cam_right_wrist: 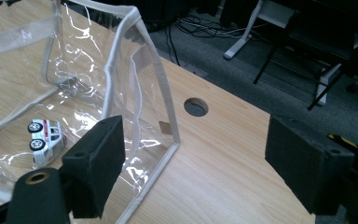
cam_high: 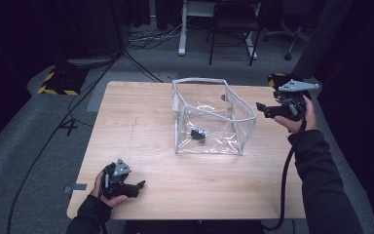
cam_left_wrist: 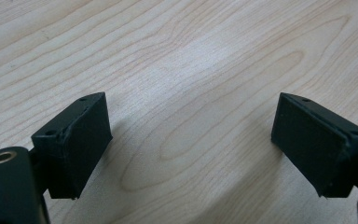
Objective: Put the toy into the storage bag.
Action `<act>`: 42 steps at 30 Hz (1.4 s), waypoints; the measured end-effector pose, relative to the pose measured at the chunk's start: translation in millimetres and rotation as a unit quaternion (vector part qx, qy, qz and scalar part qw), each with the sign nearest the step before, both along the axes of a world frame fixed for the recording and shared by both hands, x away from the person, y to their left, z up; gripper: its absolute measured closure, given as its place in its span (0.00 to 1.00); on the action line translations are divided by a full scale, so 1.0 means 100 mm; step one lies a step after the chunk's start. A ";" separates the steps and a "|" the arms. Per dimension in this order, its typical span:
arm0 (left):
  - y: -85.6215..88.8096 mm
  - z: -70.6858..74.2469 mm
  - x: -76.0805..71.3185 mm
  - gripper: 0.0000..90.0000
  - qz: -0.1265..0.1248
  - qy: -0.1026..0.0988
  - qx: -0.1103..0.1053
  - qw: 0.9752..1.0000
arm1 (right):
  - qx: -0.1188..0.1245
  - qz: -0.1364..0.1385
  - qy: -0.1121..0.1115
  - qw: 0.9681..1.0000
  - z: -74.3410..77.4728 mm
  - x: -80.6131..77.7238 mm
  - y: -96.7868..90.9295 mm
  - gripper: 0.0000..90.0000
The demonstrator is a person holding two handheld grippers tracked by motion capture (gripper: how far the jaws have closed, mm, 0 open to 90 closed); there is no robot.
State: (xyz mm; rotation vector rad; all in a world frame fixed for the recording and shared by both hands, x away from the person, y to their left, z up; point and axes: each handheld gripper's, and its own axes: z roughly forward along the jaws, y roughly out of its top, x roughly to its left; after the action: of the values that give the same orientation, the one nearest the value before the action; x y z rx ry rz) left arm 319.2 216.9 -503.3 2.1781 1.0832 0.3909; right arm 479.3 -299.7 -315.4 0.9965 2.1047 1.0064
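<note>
Right gripper (cam_high: 263, 109) hovered just beside the right wall of the clear plastic bag (cam_high: 209, 117), fingers spread wide with nothing between them. In the right gripper view one finger (cam_right_wrist: 98, 163) sat in front of the bag's white-trimmed corner edge, the other (cam_right_wrist: 303, 163) over bare wood. Left gripper (cam_high: 139, 187) rested low over the near left part of the tabletop (cam_high: 141, 122), well apart from the bag, fingers likewise wide and empty.

The bag stood open-topped at mid-tabletop, slightly toward the far side. A toy car (cam_high: 199, 133), white, lay on its side on the bag's floor.

Judgement: step in hand looked like an approach to the bag's right wall or rim. To do it well, the fingers should straddle the stiff trimmed edge rather than the slack film, and close squarely so the bag does not slide or fold.

Count: one bag, one toy car, two grippers, one round hole (cam_right_wrist: 196, 107) in the tabletop.
</note>
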 end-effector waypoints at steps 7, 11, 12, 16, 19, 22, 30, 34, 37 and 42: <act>0.00 0.00 0.00 0.13 -0.001 0.000 0.001 1.000 | -0.004 -0.001 0.006 1.000 -0.09 -0.02 -0.03 0.23; 0.00 0.00 0.00 0.13 -0.001 0.000 0.001 1.000 | 0.001 -0.002 0.010 1.000 -0.13 -0.03 -0.04 0.23; 0.00 0.00 0.00 0.13 0.000 0.000 0.000 1.000 | -0.004 -0.002 0.011 1.000 -0.15 -0.03 -0.05 0.23; 0.00 0.00 0.00 0.13 0.000 0.000 0.000 1.000 | -0.008 0.003 0.014 1.000 -0.20 -0.05 -0.05 0.23; 0.00 0.00 0.00 0.13 0.000 0.000 0.000 1.000 | -0.011 0.003 0.017 1.000 -0.24 -0.07 -0.05 0.23; 0.00 0.00 0.00 0.13 -0.002 0.000 0.002 1.000 | -0.011 0.006 0.020 1.000 -0.27 -0.09 -0.05 0.23; 0.00 0.00 0.00 0.13 -0.002 0.000 0.002 1.000 | -0.015 0.010 0.027 0.999 -0.37 -0.13 -0.06 0.23; 0.00 0.00 0.00 0.13 -0.002 0.000 0.002 1.000 | -0.014 0.011 0.029 0.999 -0.41 -0.15 -0.07 0.23; 0.00 0.00 0.00 0.13 -0.001 0.000 0.002 1.000 | -0.016 0.014 0.030 0.999 -0.43 -0.16 -0.08 0.23; 0.00 0.00 0.00 0.13 0.000 0.000 0.000 1.000 | -0.016 0.015 0.036 0.999 -0.50 -0.20 -0.09 0.24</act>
State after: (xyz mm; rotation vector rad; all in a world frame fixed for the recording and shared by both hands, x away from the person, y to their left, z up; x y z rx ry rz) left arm 319.2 216.9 -503.3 2.1786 1.0827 0.3920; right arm 459.2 -308.7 -365.7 1.0002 2.1936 0.9617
